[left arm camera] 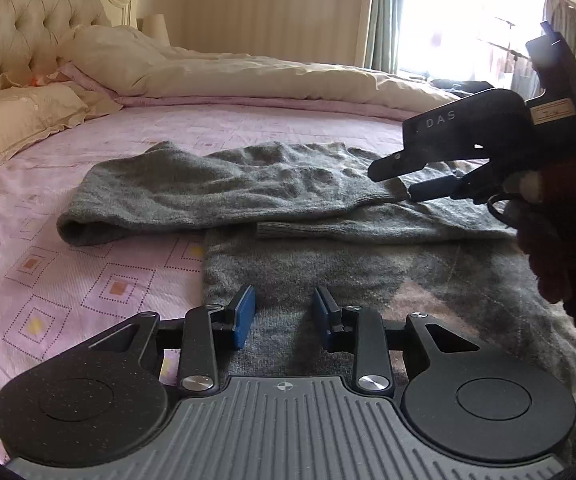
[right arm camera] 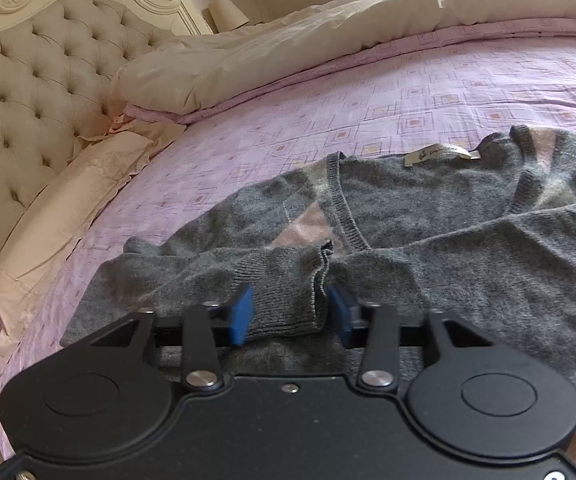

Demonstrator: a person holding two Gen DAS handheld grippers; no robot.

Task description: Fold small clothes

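Observation:
A small grey knit sweater [left arm camera: 327, 276] with a pink diamond pattern lies flat on the pink bedsheet [left arm camera: 88, 280]. Both sleeves are folded across its body. My left gripper [left arm camera: 284, 314] is open and empty just above the sweater's lower edge. My right gripper [right arm camera: 291, 310] has its blue pads on either side of a ribbed sleeve cuff [right arm camera: 288, 288], with the jaws apart. It also shows in the left wrist view [left arm camera: 411, 184] at the far right, over the sleeve [left arm camera: 208, 196]. The V-neck collar and white label [right arm camera: 435, 152] show in the right wrist view.
A tufted cream headboard [right arm camera: 36, 80] stands at the left. Cream pillows [right arm camera: 68, 216] and a bunched cream duvet [right arm camera: 327, 40] lie along the far side of the bed. A bright window [left arm camera: 467, 16] with curtains is at the back right.

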